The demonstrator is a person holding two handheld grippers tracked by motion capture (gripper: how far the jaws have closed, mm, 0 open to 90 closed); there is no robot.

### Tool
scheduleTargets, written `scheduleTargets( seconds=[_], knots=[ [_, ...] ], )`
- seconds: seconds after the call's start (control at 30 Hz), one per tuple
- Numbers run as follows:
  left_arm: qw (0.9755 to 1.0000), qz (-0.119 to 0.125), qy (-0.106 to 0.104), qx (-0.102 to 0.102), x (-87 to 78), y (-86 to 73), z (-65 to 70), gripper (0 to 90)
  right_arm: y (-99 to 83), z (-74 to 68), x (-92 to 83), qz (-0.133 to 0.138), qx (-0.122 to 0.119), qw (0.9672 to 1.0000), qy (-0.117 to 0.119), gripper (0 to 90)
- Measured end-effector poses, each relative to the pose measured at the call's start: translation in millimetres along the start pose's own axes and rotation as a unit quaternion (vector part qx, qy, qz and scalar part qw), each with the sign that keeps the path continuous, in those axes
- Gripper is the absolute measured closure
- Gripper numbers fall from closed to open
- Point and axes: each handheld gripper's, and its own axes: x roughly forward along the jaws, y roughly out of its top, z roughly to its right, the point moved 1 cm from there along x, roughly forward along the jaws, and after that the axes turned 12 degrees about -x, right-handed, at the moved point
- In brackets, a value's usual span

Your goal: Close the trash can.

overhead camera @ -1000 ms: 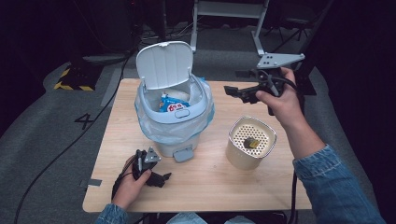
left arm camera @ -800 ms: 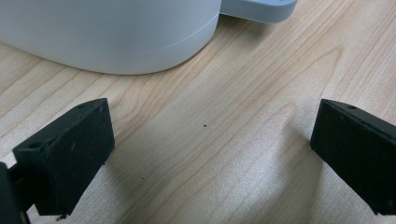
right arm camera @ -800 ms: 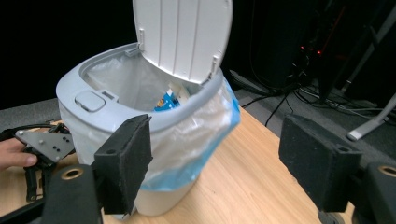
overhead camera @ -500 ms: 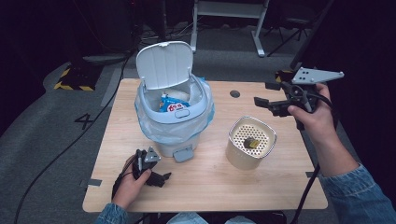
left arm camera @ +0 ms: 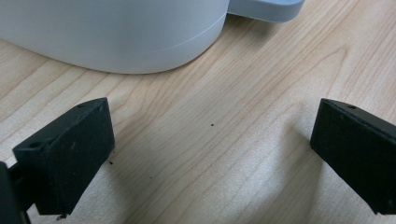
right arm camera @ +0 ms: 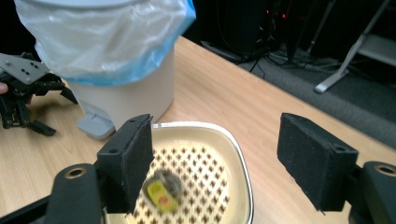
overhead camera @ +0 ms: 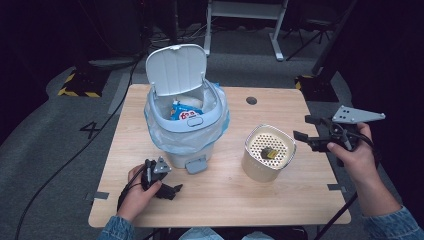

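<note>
The left tongs [left arm camera: 210, 163] lie low over the bench [left arm camera: 224, 116], and their two black jaws stand wide apart, one at the lower left and one at the right edge. Nothing is between the jaws, only bare light wood with its grain lines and a few small dark crumbs. Each jaw throws a soft shadow on the wood beside it. Beyond the jaws, at the top, the rounded white base of a bin [left arm camera: 112, 37] stands on the bench, near the left jaw but apart from it. At the top right, a flat pale grey pedal [left arm camera: 266, 8] sticks out from the bin, just above the wood.
</note>
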Motion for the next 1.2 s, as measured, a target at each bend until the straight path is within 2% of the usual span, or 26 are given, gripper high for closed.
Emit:
scheduleTargets(
  seconds=[0.03,0.1,0.23,0.4,0.43,0.5,0.73,0.87,0.97,1.1,1.2],
  knots=[
    [1.0,0.0,0.0,0.0,0.0,0.0,0.0,0.0,0.0,0.0,0.0,0.0,0.0,1.0,0.0,27.2],
    [1.0,-0.002,-0.002,0.007,-0.9,0.0,-2.0,0.0,-12.7,-0.1,-0.4,-0.003,0.015,0.9999,-0.003,27.0],
    [1.0,-0.003,-0.002,0.007,-1.7,-0.5,-3.6,0.0,-35.4,-0.3,0.4,-0.006,0.038,0.9991,-0.016,26.9],
    [1.0,-0.002,-0.003,0.005,-2.2,-1.2,-4.2,0.0,-62.3,1.0,2.0,-0.029,0.054,0.9979,-0.023,25.4],
    [1.0,-0.002,-0.002,0.003,-2.3,-1.4,-4.1,0.0,-73.5,1.2,1.9,-0.039,0.06,0.9973,-0.018,25.4],
    [1.0,-0.002,-0.002,0.003,-2.3,-1.4,-4.1,0.1,-79.4,1.0,1.8,-0.044,0.063,0.9969,-0.015,25.5],
    [1.0,-0.002,-0.001,0.001,-2.8,-1.9,-4.5,0.0,-117.8,-1.3,3.9,-0.068,0.101,0.9926,0.004,26.4],
    [1.0,-0.001,0.0,0.0,-3.9,-2.8,-6.4,0.0,-138.4,-5.0,9.4,-0.088,0.101,0.991,-0.005,26.0],
    [1.0,-0.003,0.004,0.002,-5.0,-3.2,-7.6,0.1,-152.6,-10.3,14.5,-0.104,0.111,0.9883,-0.006,25.1],
    [1.0,0.0,0.004,-0.007,-5.3,-4.4,-6.9,0.1,-169.0,-16.1,20.8,-0.125,0.127,0.9839,-0.005,23.8],
    [1.0,0.0,0.003,-0.006,-6.5,-5.9,-6.8,0.0,-178.7,-21.1,24.3,-0.134,0.126,0.9828,-0.004,22.7]
  ],
)
